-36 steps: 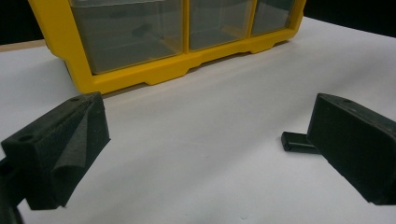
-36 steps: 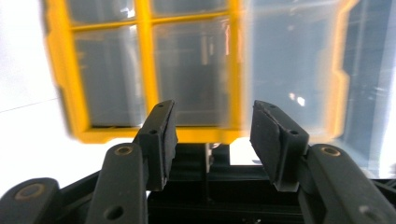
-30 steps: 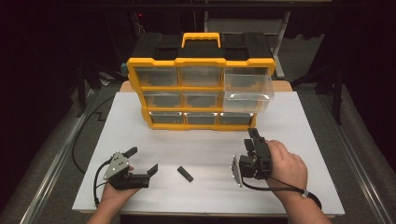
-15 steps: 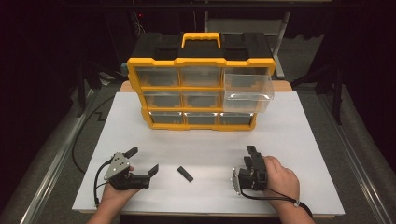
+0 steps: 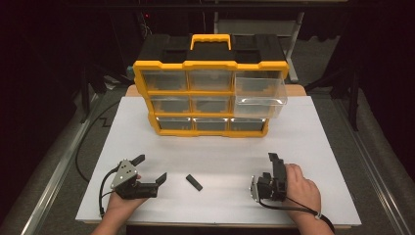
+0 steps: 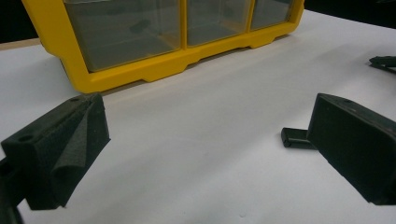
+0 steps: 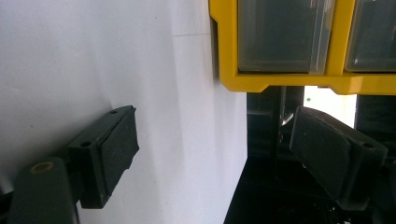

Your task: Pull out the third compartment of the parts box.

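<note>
While both grippers rest on the white worktop (image 5: pixel 313 132), the small black block (image 5: pixel 194 182) lies flat between them, near the front edge, closer to the left gripper (image 5: pixel 147 171). It looks rigid, light and low-profiled; grip it across its narrow sides. The left gripper stands wide apart and holds nothing. The right gripper (image 5: pixel 272 169) has just been opening; nothing lies between its fingers. At the far side stands the yellow organizer (image 5: pixel 210 93), whose upper right clear drawer (image 5: pixel 259 95) is pulled out; its contents cannot be told.
</note>
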The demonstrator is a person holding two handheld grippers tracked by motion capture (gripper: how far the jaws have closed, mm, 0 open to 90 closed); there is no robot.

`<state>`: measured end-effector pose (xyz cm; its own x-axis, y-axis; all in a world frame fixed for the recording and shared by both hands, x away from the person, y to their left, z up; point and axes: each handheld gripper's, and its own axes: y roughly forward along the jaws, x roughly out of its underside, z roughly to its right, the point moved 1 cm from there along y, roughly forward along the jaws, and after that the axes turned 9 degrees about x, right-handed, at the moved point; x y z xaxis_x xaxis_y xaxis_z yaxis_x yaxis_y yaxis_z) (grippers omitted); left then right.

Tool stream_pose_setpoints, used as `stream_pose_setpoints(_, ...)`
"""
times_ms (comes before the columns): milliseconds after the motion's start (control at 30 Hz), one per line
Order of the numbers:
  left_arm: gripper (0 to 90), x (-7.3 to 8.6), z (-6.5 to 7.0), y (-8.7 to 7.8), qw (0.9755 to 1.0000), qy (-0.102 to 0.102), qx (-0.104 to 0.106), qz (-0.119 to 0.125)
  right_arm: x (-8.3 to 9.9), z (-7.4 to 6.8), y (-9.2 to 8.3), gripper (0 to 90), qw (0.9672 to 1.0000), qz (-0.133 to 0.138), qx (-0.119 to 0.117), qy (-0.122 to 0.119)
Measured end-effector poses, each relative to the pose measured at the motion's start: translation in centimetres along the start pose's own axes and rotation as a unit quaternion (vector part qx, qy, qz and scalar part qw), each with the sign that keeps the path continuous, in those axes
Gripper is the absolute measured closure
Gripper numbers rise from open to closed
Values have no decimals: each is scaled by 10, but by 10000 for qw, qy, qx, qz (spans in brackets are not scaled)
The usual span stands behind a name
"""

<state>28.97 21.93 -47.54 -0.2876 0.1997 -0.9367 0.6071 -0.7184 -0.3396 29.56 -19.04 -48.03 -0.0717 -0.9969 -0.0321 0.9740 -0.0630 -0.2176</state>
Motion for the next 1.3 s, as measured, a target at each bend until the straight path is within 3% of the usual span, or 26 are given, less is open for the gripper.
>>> stream_pose_setpoints(300,3,-1,-1,0,10000,-5,-52,0,-2,5,-5,0,9999,-8,108,-2)
stream_pose_setpoints(367,3,-2,-1,0,10000,-22,-75,-2,-3,5,-5,0,10000,8,84,12)
stream_pose_setpoints(467,3,-2,-2,0,9999,-20,-98,-26,-4,5,-5,0,9997,119,217,13)
stream_pose_setpoints(633,3,-2,-3,0,9999,-70,-60,-52,-5,9,-6,0,9993,82,360,84)
stream_pose_setpoints(667,3,-2,-3,0,9999,-82,-62,-54,-4,9,-7,0,9990,8,316,315)
stream_pose_setpoints(733,3,-2,-3,1,9999,-86,-63,-69,-3,13,-7,0,9988,83,322,360)
stream_pose_setpoints(833,3,-2,-4,1,9999,-102,-60,-82,2,13,-5,0,9968,90,149,780)
stream_pose_setpoints(867,3,-2,-4,1,9999,-116,-67,-58,5,12,-5,0,9933,82,11,1156)
stream_pose_setpoints(933,3,-2,-4,0,9999,-124,-80,-42,7,12,-4,0,9925,78,-47,1218)
stream_pose_setpoints(1000,3,-2,-5,1,9999,-141,-95,-33,11,12,-3,0,9884,29,-216,1501)
stream_pose_setpoints(1033,3,-2,-5,1,9998,-144,-95,-37,11,12,-3,0,9884,29,-216,1501)
stream_pose_setpoints(1100,3,-2,-6,1,9998,-163,-85,-46,15,12,-2,0,9786,-8,-440,2010)
stream_pose_setpoints(1133,3,-2,-6,1,9998,-163,-85,-46,15,12,-2,0,9786,-8,-440,2010)
stream_pose_setpoints(1167,3,-1,-6,1,9998,-171,-87,-54,19,13,-2,0,9714,-40,-615,2291)
stream_pose_setpoints(1200,3,-1,-6,1,9998,-165,-89,-55,20,13,-2,0,9667,-49,-663,2470)
stream_pose_setpoints(1233,3,-1,-6,1,9998,-165,-89,-55,20,13,-2,0,9667,-49,-663,2470)
stream_pose_setpoints(1267,3,-1,-6,1,9998,-166,-94,-55,22,11,-2,0,9551,-47,-814,2847)
stream_pose_setpoints(1300,3,-1,-6,0,9998,-177,-97,-50,22,11,-2,0,9551,-47,-814,2847)
